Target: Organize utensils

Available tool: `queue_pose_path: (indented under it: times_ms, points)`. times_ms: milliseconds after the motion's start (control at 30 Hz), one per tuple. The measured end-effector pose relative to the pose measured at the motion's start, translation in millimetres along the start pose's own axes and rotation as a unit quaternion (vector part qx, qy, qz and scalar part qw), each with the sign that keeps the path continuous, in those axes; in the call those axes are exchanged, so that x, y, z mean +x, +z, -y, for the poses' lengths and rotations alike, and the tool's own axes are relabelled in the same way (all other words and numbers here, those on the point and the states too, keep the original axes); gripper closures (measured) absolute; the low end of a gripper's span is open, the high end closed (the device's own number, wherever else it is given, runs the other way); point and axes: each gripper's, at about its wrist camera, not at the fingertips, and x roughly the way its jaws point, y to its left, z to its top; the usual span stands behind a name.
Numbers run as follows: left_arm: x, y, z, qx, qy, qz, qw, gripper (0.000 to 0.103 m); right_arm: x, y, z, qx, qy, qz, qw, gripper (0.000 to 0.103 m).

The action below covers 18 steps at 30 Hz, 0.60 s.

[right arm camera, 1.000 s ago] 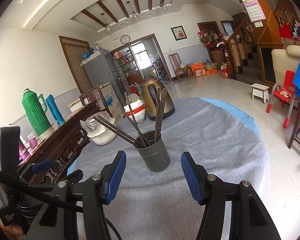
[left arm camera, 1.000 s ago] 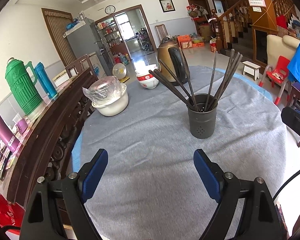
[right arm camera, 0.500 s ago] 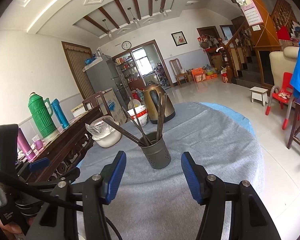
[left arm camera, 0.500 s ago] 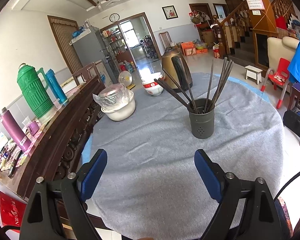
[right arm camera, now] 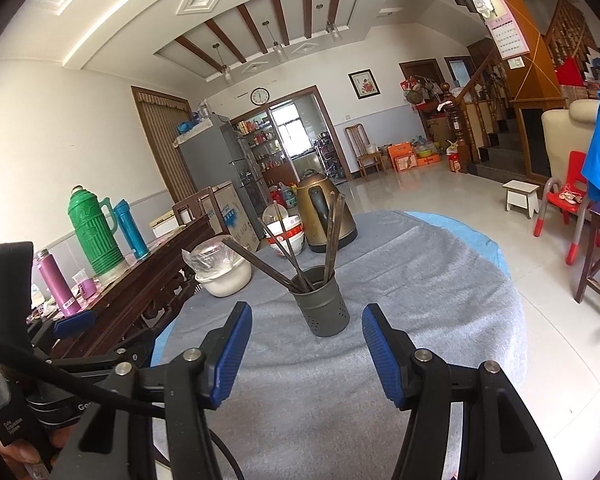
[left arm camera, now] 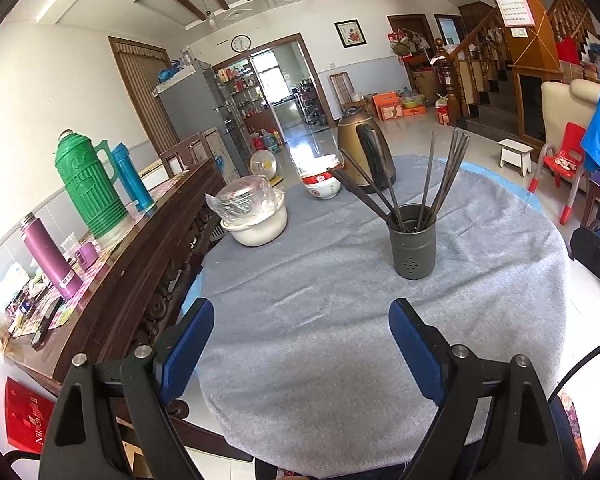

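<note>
Jaws on both tools stand spread w/ nothing between them. Left gripper [left arm camera: 300,340] hangs over the near part of the grey cloth [left arm camera: 340,360], its blue pads wide apart. Right gripper [right arm camera: 306,344] is also parted, somewhat narrower, w/ only cloth showing in the gap. Neither touches any object.

Task items: dark chopsticks [left arm camera: 428,184] all stand in the perforated dark holder [left arm camera: 413,242], which sits upright near the middle of the round table [left arm camera: 516,196]. Sticks fan out, some leaning left, some upright or leaning right; same arrangement in right view, holder [right arm camera: 321,300] just beyond the pad tips and apart from them. No loose chopstick or other utensil lies on the cloth in either view.

Background items, beyond the holder: brown kettle [left arm camera: 366,152], red-and-white bowl [left arm camera: 321,184], white pot under plastic wrap [left arm camera: 254,214]. Green flask [left arm camera: 86,184] etc. on the side cabinet, off the table.

Progress (judgement): gathering step looks complete, since every visible stick is already in the holder. Remaining work, if any, appears limited to straightening the fanned sticks; otherwise the task reads as finished, approx. at its end.
</note>
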Motion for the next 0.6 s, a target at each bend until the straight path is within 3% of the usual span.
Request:
queue_pose_path:
  times_ms: [600]
  points:
    - [-23,-11,-32,-0.026,0.018,0.019,0.9993,0.014,-9,-2,-25,-0.016,0.008,0.005,1.0,0.041]
